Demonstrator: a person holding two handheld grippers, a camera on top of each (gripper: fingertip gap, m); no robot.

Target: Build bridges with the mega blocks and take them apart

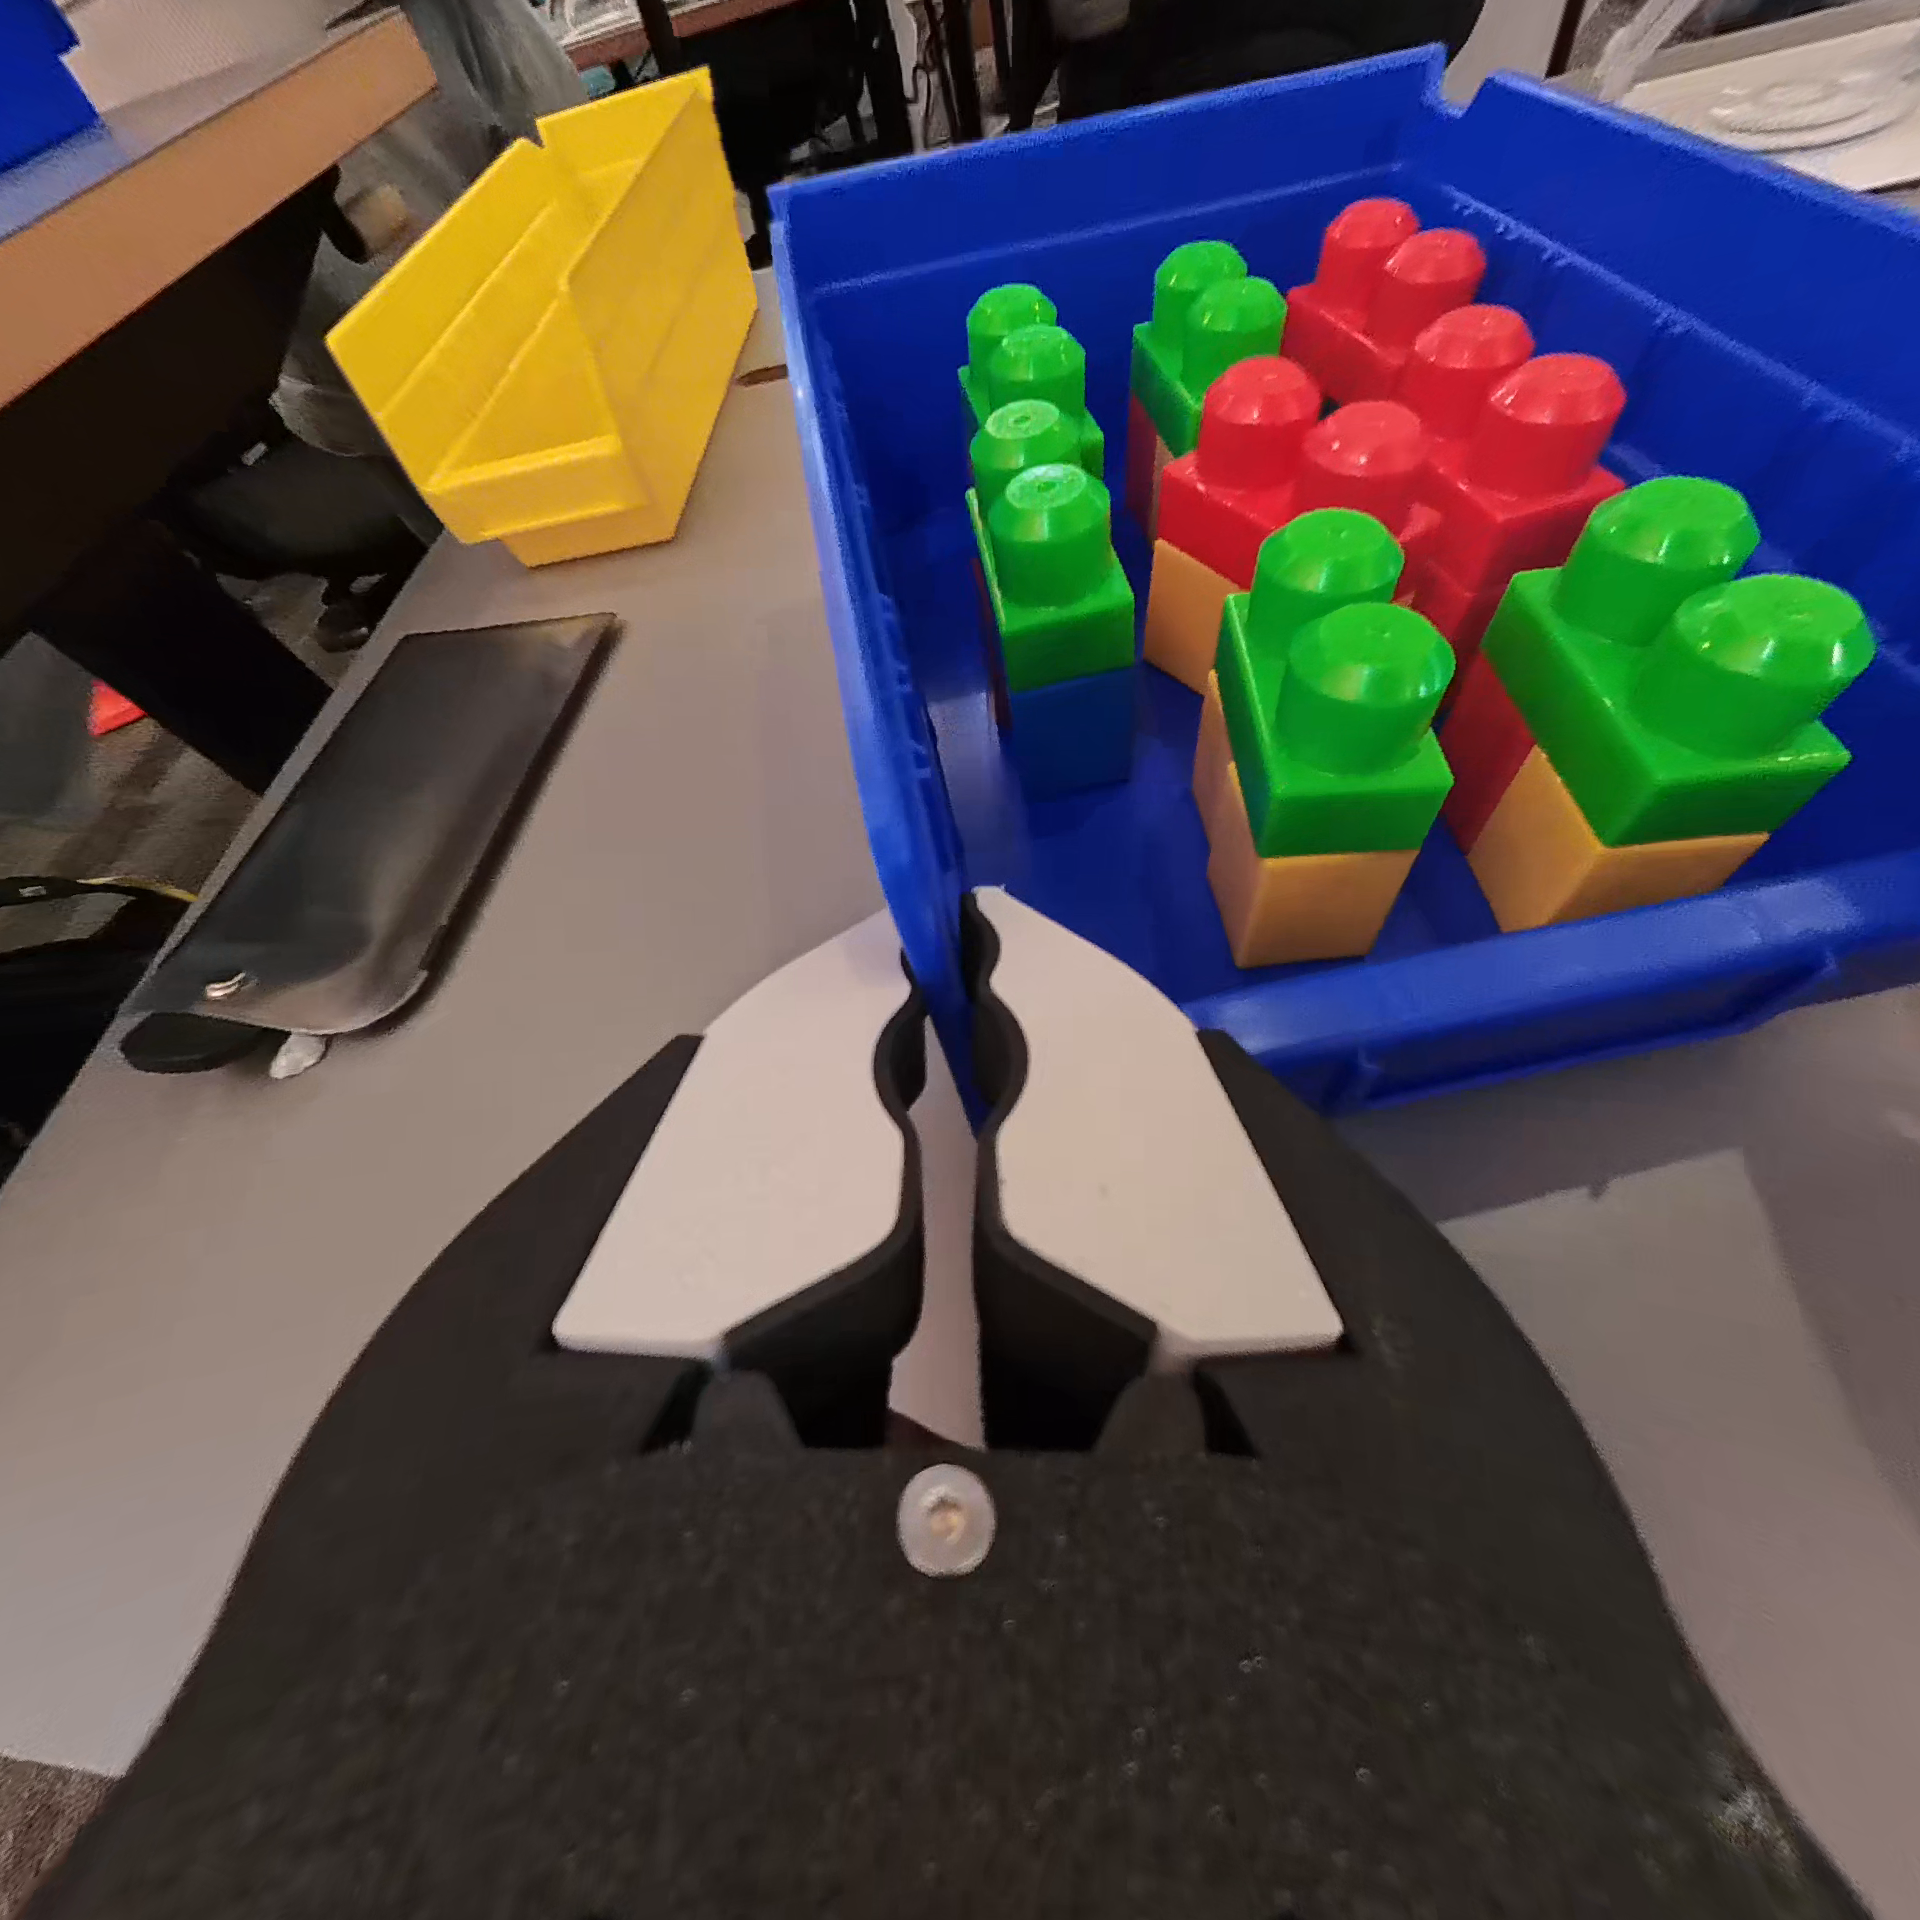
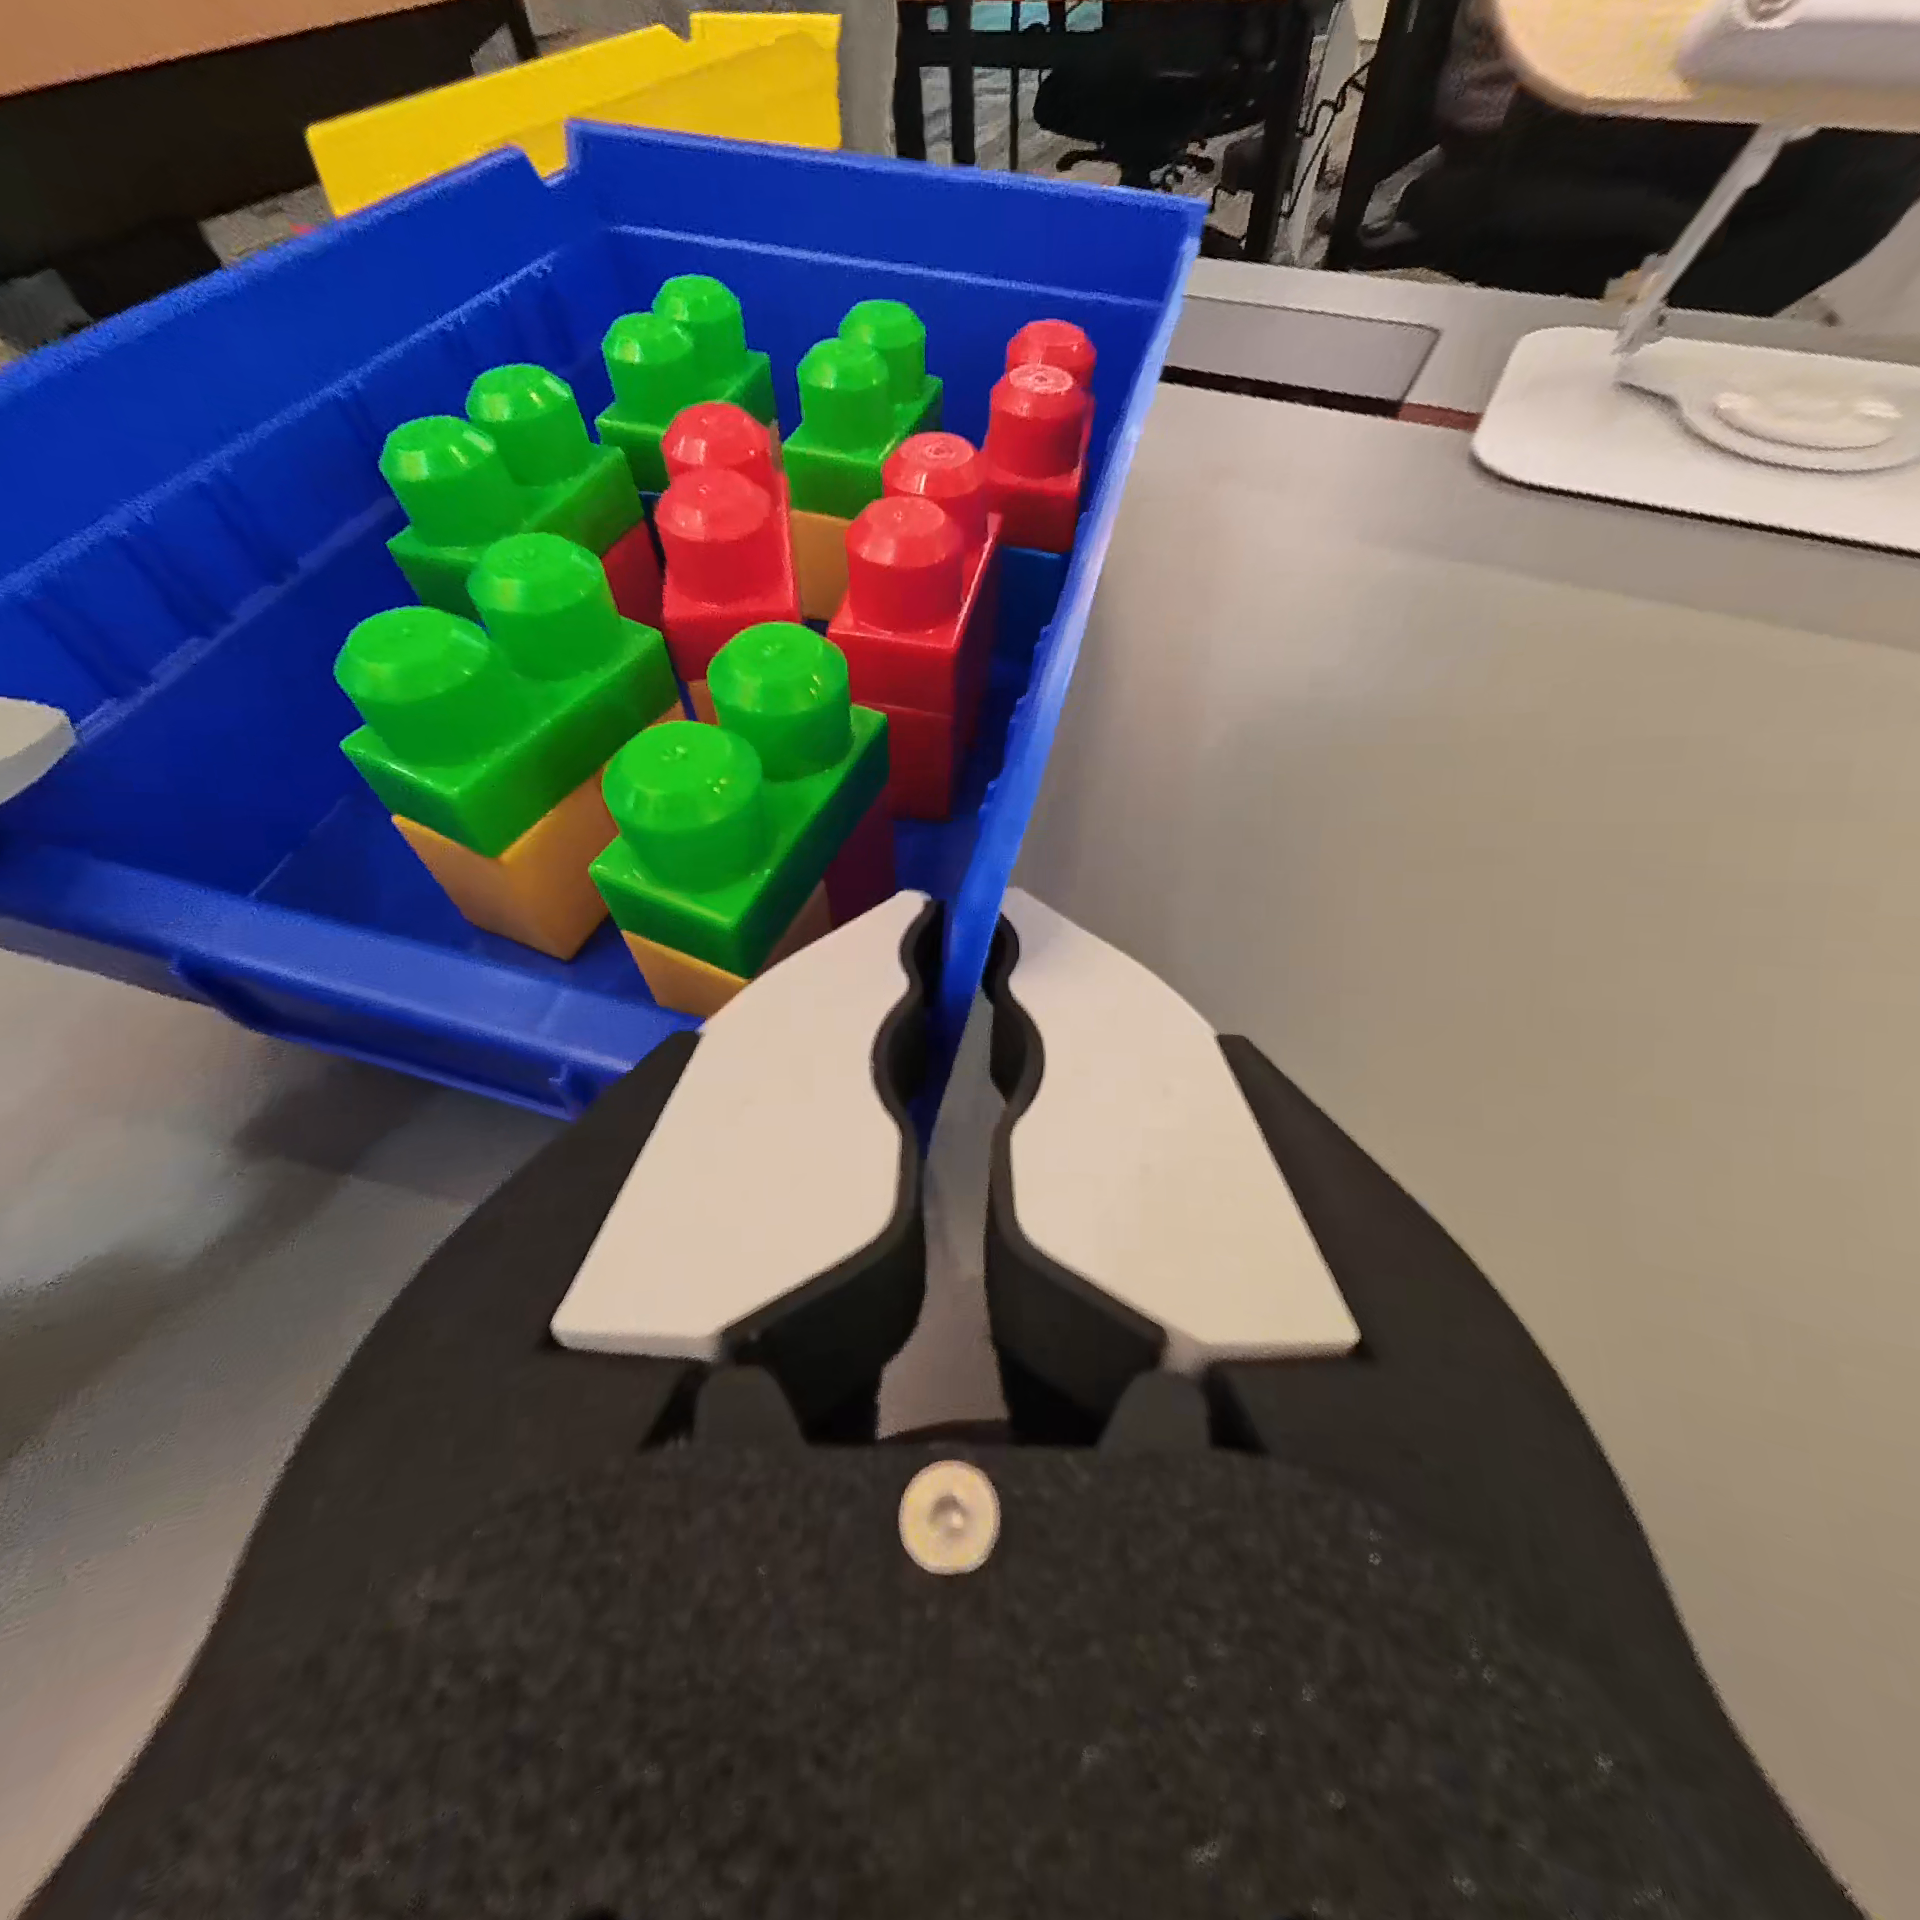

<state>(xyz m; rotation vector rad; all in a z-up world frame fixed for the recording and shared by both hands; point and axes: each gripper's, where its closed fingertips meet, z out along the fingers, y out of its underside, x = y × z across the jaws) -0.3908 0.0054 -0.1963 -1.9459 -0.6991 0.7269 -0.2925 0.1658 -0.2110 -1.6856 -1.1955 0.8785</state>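
Note:
A blue bin [image 1: 1143,177] stands on the grey table and holds several upright stacks of mega blocks: green on yellow [image 1: 1330,727], red on yellow [image 1: 1268,468], green on blue [image 1: 1055,603]. My left gripper [image 1: 951,935] is shut on the bin's left wall near its front corner. My right gripper [image 2: 966,925] is shut on the bin's right wall [image 2: 1049,665] near its front corner. The same stacks show in the right wrist view: green on yellow [image 2: 499,727], red [image 2: 914,613]. One grey finger of the left gripper [image 2: 26,743] shows at that view's left edge.
A yellow bin [image 1: 561,343] stands behind the blue bin to the left. A black flap [image 1: 384,821] lies at the table's left edge. A white stand base [image 2: 1714,436] sits at the far right. Another table [image 1: 156,187] is off to the left.

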